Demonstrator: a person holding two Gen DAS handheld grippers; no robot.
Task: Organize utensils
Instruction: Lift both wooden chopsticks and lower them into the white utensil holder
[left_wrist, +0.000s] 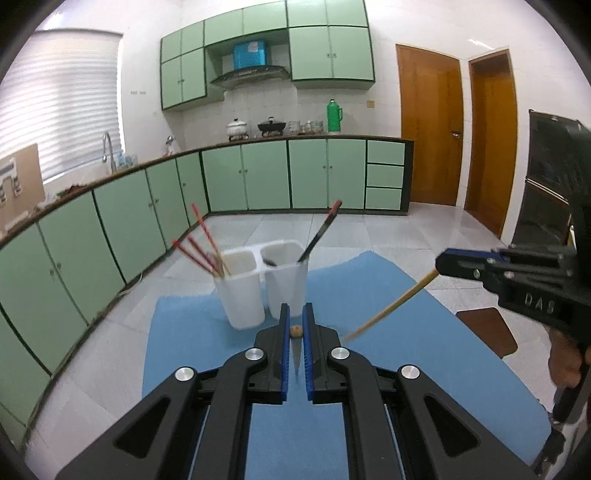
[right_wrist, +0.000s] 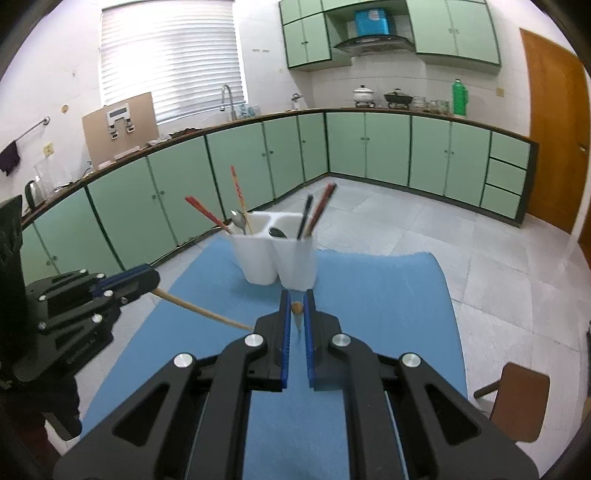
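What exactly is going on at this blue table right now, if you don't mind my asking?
A person is sorting utensils into a white two-compartment holder on the blue mat. Each handheld tool, left and right, is shut on one wooden chopstick, both held above the mat. The holder already has red chopsticks and spoons inside.

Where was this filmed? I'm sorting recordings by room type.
Most likely a home kitchen: green cabinets under a long counter, a sink faucet, and a range hood above pots on a stove.
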